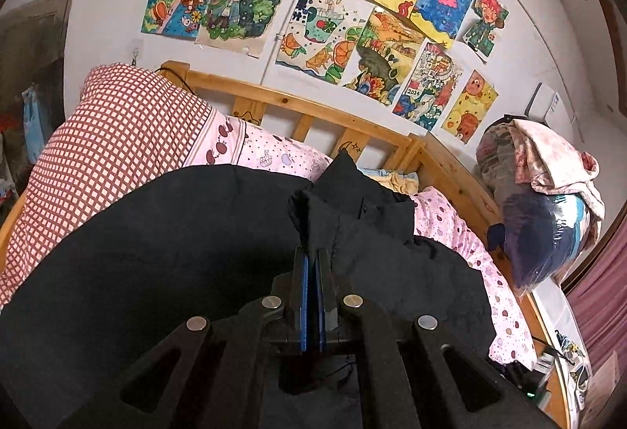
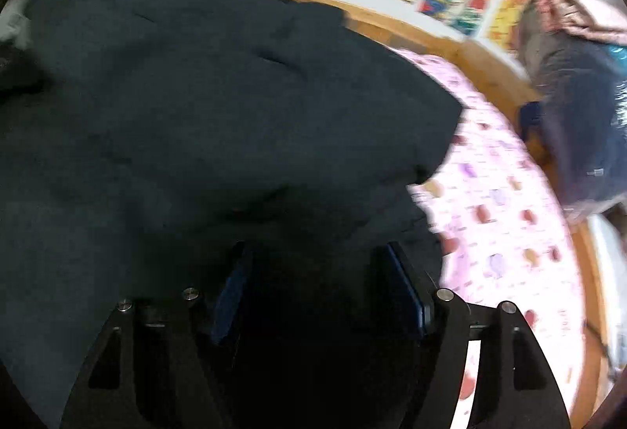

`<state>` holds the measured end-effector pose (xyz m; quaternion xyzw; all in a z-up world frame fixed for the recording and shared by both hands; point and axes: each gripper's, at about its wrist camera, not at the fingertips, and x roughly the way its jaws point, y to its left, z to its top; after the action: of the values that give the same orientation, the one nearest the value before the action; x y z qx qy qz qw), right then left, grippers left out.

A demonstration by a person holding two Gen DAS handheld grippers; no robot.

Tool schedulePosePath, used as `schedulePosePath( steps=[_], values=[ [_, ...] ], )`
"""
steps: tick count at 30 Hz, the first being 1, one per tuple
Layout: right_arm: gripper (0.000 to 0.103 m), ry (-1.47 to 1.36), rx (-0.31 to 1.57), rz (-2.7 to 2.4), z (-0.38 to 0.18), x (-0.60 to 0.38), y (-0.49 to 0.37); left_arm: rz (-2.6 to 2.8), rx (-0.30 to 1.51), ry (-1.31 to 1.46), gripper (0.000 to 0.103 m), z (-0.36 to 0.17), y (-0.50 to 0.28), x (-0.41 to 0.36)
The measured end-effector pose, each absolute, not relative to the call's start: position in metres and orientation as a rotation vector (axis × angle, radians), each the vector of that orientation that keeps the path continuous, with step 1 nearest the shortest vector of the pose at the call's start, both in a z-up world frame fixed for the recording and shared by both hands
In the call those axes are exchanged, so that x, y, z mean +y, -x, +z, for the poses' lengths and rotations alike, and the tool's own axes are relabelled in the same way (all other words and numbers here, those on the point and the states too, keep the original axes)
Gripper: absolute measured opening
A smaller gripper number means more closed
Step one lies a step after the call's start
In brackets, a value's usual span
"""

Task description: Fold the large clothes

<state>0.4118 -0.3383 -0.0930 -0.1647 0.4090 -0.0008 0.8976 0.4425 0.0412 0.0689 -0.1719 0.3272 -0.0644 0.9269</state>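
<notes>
left claw (image 1: 312, 252): fingers pressed together (pinching dark cloth) | right claw (image 2: 319, 252): fingers spread wide

Jacket (image 1: 196, 252) spread on bed sheet (image 1: 505, 295), collar end toward headboard rail (image 1: 313, 107). Quilt (image 1: 117, 139) heaped left of jacket, against rail. Drawings (image 1: 333, 17) on wall behind rail. Bundle of bags (image 1: 540, 201) right of bed, past the frame corner. Left gripper (image 1: 312, 252) at jacket collar; right gripper (image 2: 313, 272) over jacket.
</notes>
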Motion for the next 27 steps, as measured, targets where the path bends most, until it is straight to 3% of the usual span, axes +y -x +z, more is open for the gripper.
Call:
schedulePosePath(
  steps=[2,4,7,11,17,23,24,26,27],
  values=[
    [0.061,0.278,0.8,-0.048,-0.086,-0.349,-0.423,-0.135,0.669,0.349,0.004,0.071,-0.441,0.041],
    [0.023,0.204,0.764,-0.022,-0.077,-0.36,-0.425,-0.14,0.678,0.352,0.004,0.069,-0.441,0.04],
    [0.01,0.228,0.652,-0.046,-0.05,-0.371,-0.413,-0.152,0.714,0.316,0.004,0.058,-0.441,0.032],
    [0.01,0.213,0.639,-0.088,-0.038,-0.395,-0.409,-0.15,0.823,0.238,0.004,0.026,-0.442,0.015],
    [0.009,0.22,0.798,-0.149,-0.084,-0.388,-0.395,-0.102,1.033,0.096,0.004,-0.058,-0.449,-0.009],
    [0.01,0.1,0.828,-0.09,-0.073,-0.403,-0.371,-0.108,1.064,0.117,0.005,-0.069,-0.451,-0.004],
    [0.013,0.09,0.812,-0.081,-0.066,-0.406,-0.367,-0.107,1.063,0.117,0.006,-0.068,-0.45,-0.005],
    [0.027,0.085,0.76,-0.082,-0.05,-0.407,-0.355,-0.097,1.057,0.122,0.008,-0.066,-0.447,-0.004],
    [0.042,0.07,0.725,-0.078,-0.043,-0.408,-0.353,-0.093,1.053,0.126,0.009,-0.065,-0.446,-0.002]
  ],
)
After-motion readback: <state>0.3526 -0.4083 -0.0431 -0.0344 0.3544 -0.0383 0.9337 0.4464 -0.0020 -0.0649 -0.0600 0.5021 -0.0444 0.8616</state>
